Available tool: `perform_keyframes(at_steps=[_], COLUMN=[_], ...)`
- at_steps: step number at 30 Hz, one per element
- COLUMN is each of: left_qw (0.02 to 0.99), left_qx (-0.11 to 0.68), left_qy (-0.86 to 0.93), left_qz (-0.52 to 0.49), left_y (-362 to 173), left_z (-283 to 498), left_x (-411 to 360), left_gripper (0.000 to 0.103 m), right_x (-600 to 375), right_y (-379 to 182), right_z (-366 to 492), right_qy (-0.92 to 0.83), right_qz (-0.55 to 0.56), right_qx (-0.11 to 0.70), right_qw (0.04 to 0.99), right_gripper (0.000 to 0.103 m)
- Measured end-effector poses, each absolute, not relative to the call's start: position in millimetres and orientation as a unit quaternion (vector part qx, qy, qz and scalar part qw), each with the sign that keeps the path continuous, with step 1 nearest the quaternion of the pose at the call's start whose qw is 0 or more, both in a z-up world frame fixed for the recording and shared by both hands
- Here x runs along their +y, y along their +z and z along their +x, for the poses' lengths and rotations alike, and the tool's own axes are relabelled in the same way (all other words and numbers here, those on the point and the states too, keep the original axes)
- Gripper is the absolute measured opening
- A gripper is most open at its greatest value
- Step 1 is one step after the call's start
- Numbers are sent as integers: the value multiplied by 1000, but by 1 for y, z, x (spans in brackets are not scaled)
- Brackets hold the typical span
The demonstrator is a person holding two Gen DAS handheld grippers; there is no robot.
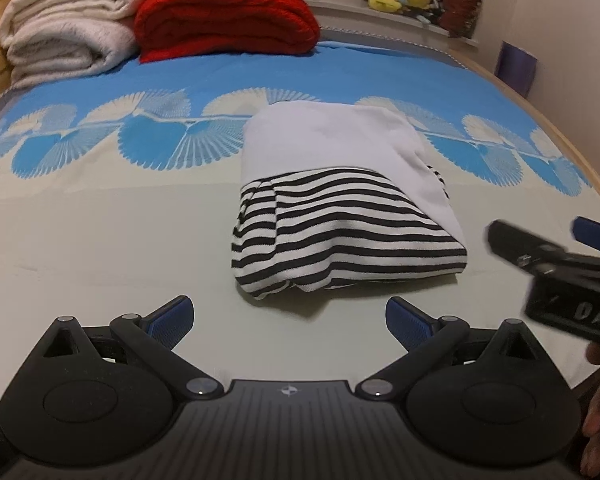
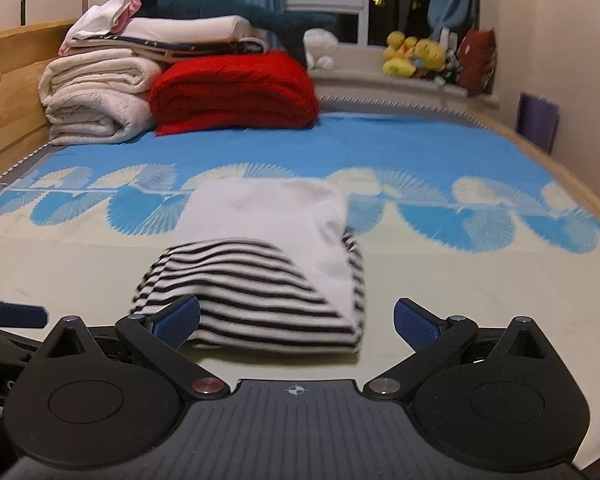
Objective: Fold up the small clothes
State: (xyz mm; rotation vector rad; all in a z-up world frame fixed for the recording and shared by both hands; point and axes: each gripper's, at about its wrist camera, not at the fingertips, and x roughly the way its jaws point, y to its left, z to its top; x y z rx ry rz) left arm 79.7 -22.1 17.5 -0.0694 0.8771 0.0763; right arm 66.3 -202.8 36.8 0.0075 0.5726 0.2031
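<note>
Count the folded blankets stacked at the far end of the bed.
3 clearly: a red blanket, a cream blanket to its left, and a white one with dark trim on top. Pink-and-white cloth above may hide more.

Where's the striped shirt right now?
The folded striped shirt lies on the bed sheet, centre in both views, just ahead of the open left gripper and open right gripper, nearer than the red blanket.

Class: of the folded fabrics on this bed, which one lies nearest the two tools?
The striped black-and-white garment. It lies alone in front of both tools; the red blanket and cream blankets sit stacked at the far end.
</note>
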Motion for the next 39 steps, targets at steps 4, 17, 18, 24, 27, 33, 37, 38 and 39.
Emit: perform_keyframes(at_steps=[4,17,18,24,27,33,37,38,39], left_qw=[904,905,905,904,903,902,901,901,901], left_qx=[421,420,420,421,424,425,427,428,428], left_qy=[52,57,57,58,57,58,57,57,57], left_qz=[-46,-46,-45,-44,-47,-48,-50,-50,-50], left_y=[19,19,19,19,18,17,16,16,16], left_z=[81,80,80,80,81,81,81,81,81], left_x=[-13,-13,-13,-14,-14,-14,-14,-14,-14], left_gripper=[102,102,102,102,102,102,102,102,102], right_x=[-209,-194,-194,-193,-193,-192,-192,-192,-192], right_y=[33,31,31,29,28,28,28,29,28], right_z=[72,69,70,70,69,70,69,69,69], right_qy=[93,121,121,120,118,118,118,118,118], right_qz=[24,-12,-11,-10,-10,-11,-10,-10,-10], right_qx=[299,296,297,300,301,302,302,302,303], right_qw=[950,947,947,946,946,946,946,946,946], right_gripper=[102,102,102,102,102,102,102,102,102])
